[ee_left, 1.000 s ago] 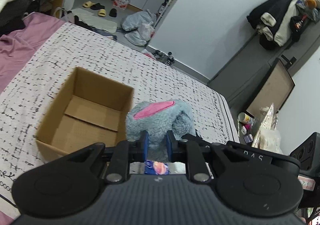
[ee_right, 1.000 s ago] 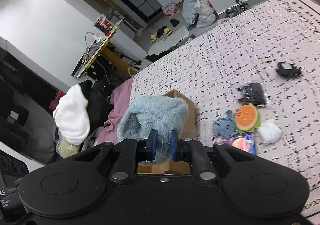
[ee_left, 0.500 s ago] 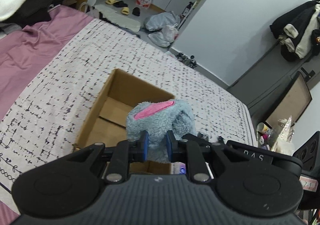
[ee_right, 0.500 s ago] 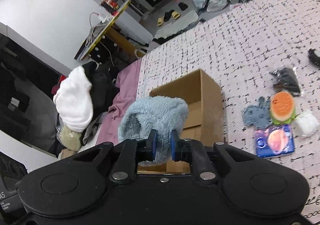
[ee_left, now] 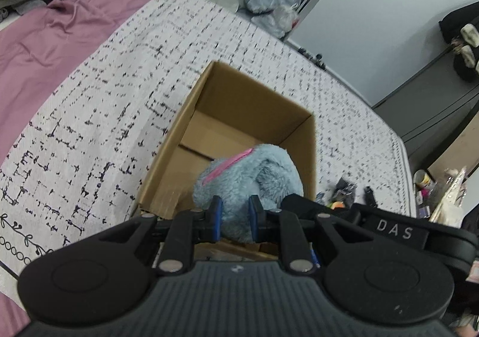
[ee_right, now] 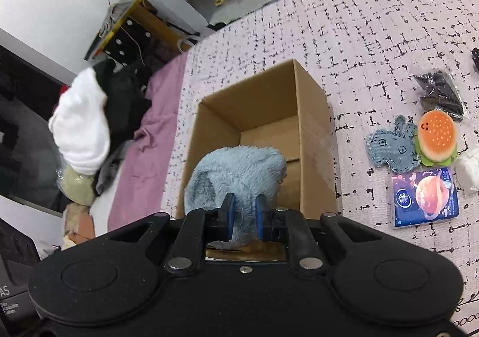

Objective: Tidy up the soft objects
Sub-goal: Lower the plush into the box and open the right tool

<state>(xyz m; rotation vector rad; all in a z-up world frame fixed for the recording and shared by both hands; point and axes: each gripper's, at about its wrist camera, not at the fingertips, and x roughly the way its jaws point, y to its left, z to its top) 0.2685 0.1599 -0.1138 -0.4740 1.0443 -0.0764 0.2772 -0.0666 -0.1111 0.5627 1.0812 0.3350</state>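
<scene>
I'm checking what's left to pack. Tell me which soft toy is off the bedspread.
The fluffy blue plush, clamped by the left claw and the right claw over the cardboard box. The denim patch toy and burger plush lie on the bedspread.

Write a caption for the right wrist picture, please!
Right gripper lowers a fluffy blue plush into the cardboard box on the bed.

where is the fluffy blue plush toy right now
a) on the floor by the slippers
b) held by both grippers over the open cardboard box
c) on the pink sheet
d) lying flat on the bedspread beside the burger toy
b: the left gripper and right gripper both pinch the blue plush toy above the open cardboard box.
</scene>
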